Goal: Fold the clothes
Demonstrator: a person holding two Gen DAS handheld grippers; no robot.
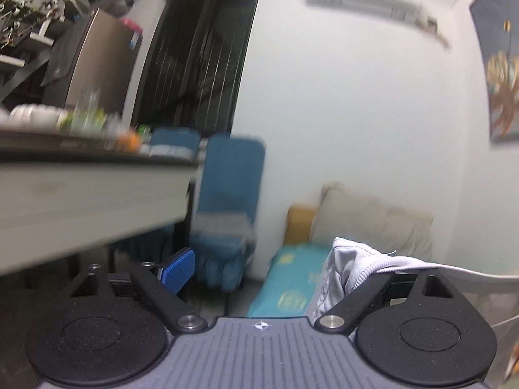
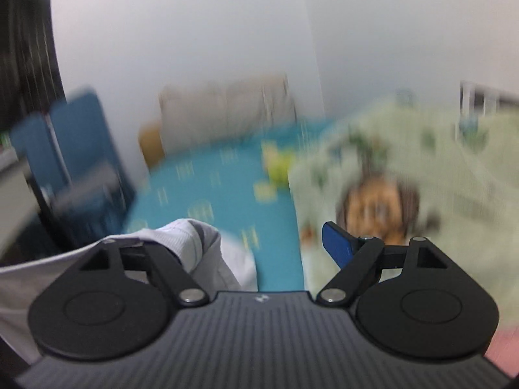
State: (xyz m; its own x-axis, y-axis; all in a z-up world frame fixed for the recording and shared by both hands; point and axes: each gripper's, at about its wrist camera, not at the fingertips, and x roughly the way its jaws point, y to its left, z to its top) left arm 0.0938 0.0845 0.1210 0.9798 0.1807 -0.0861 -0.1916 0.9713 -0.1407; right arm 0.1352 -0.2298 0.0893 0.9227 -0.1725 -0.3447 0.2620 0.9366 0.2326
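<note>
A light grey garment hangs between my two grippers, lifted off the bed. In the left wrist view its ribbed edge (image 1: pixel 353 269) drapes over the right finger of my left gripper (image 1: pixel 259 272), whose jaws stand wide apart; the blue left pad (image 1: pixel 178 270) is bare. In the right wrist view the garment (image 2: pixel 194 246) drapes over the left finger of my right gripper (image 2: pixel 259 246), jaws also wide apart, blue right pad (image 2: pixel 337 246) bare. Both views are blurred by motion.
A bed with a teal patterned sheet (image 2: pixel 211 201) lies ahead, with beige pillows (image 1: pixel 373 220) at the wall and a pale green printed blanket (image 2: pixel 405 168) on the right. A blue chair (image 1: pixel 227 201) and a table (image 1: pixel 81 188) with dishes stand at the left.
</note>
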